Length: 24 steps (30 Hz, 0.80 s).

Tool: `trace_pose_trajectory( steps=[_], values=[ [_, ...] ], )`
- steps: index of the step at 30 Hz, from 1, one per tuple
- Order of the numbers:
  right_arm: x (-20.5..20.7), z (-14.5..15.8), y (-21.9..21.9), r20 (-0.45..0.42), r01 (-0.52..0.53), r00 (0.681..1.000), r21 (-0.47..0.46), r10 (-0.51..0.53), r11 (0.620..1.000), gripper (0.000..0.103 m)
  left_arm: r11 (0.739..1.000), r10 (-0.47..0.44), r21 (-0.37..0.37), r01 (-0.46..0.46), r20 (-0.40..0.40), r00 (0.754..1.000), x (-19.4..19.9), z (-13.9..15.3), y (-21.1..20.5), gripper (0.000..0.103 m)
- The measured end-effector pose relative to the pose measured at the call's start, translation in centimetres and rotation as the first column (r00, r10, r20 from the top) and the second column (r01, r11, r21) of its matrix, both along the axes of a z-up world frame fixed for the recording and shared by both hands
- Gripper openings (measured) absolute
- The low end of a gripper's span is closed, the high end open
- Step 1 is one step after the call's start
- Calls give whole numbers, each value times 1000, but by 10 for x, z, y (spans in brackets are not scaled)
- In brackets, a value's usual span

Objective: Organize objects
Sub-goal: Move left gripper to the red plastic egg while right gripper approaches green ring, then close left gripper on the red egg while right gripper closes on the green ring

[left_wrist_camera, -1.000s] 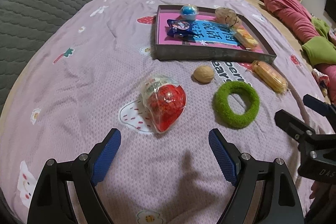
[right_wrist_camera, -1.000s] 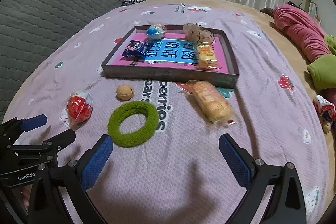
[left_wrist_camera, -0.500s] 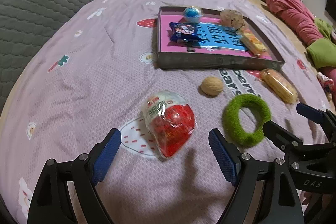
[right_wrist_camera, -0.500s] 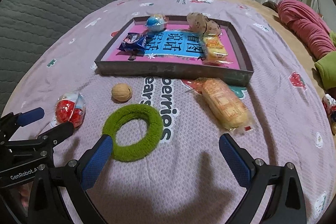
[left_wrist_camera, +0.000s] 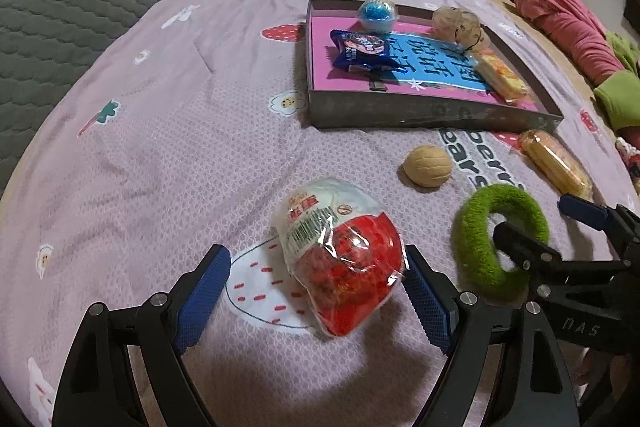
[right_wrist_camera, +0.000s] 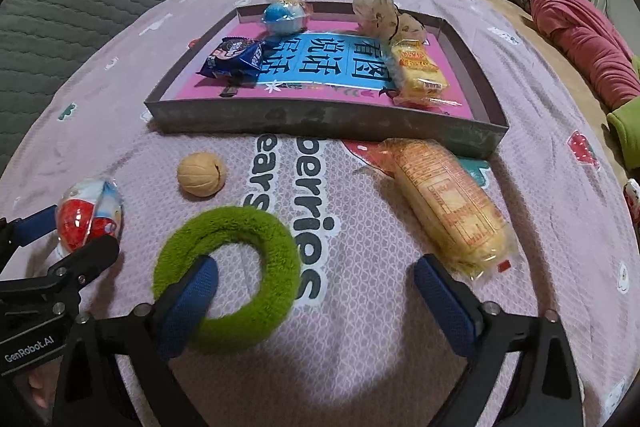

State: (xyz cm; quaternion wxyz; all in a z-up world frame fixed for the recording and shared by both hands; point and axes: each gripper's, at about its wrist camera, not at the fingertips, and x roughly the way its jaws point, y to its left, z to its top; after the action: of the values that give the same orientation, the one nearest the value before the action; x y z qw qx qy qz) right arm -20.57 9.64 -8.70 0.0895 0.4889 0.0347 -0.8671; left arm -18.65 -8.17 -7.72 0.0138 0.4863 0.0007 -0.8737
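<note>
A: We log the left gripper [left_wrist_camera: 316, 283] spread wide, its blue pads flanking the wrapped red-and-white egg [left_wrist_camera: 340, 255], no squeeze visible.

B: We log the right gripper [right_wrist_camera: 316, 283] also released; its left pad [right_wrist_camera: 192, 291] sits inside the green ring [right_wrist_camera: 228, 275], its right pad lies outside it.

A: Landmark: the grey tray [right_wrist_camera: 320, 121]. The egg, the ring, the walnut [right_wrist_camera: 201, 174] and the yellow wafer pack [right_wrist_camera: 452, 203] all lie on the purple bedsheet [right_wrist_camera: 400, 347] on the near side of the tray.

B: Inside the tray we see a blue ball [right_wrist_camera: 284, 15] and a blue snack packet [right_wrist_camera: 234, 57].
</note>
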Motion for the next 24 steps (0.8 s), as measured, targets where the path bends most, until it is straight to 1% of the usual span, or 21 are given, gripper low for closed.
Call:
trace_pose_trajectory(
  steps=[2, 4, 12, 14, 15, 17, 18, 19, 20, 21, 22, 24],
  values=[
    [-2, -3, 0, 3, 1, 1000, 18, -1, 1000, 90, 1000, 5, -2, -5, 1, 1000, -2, -2, -2, 86],
    [-4, -4, -2, 0, -5, 1000, 36, 5, 999, 88, 1000, 7, -1, -7, 6, 1000, -4, -6, -3, 86],
    [-3, -5, -17, -18, -50, 998, 104, 53, 993, 71, 1000, 8, -2, -8, 8, 1000, -8, -14, -4, 86],
    [-1, -5, -20, -24, -71, 997, 108, 74, 992, 58, 1000, 8, 4, -8, 7, 1000, -8, -15, -5, 86],
    [0, -5, -22, -25, -81, 996, 109, 84, 991, 55, 1000, 8, 6, -8, 6, 1000, -8, -15, -5, 86],
    [4, -3, -24, -34, -98, 994, 108, 102, 989, 40, 1000, 6, 11, -6, 3, 1000, -7, -15, -5, 85],
    [5, -3, -25, -36, -105, 993, 102, 110, 989, 36, 1000, 2, 15, -2, -1, 1000, -6, -14, -5, 82],
    [6, -3, -26, -37, -113, 992, 96, 117, 989, 31, 1000, -3, 17, 3, 0, 1000, -5, -14, -5, 81],
    [8, -3, -27, -37, -118, 992, 94, 122, 989, 29, 1000, -7, 20, 7, 0, 1000, -5, -14, -4, 80],
    [9, -3, -28, -39, -120, 992, 92, 124, 989, 28, 1000, -10, 26, 11, -5, 1000, -4, -14, -4, 65],
    [10, -3, -27, -40, -124, 991, 84, 127, 989, 28, 999, -19, 41, 19, -1, 1000, -4, -15, -3, 54],
    [11, -2, -24, -38, -121, 992, 64, 123, 991, 27, 999, -19, 42, 20, -4, 1000, -3, -14, -2, 53]
  ],
)
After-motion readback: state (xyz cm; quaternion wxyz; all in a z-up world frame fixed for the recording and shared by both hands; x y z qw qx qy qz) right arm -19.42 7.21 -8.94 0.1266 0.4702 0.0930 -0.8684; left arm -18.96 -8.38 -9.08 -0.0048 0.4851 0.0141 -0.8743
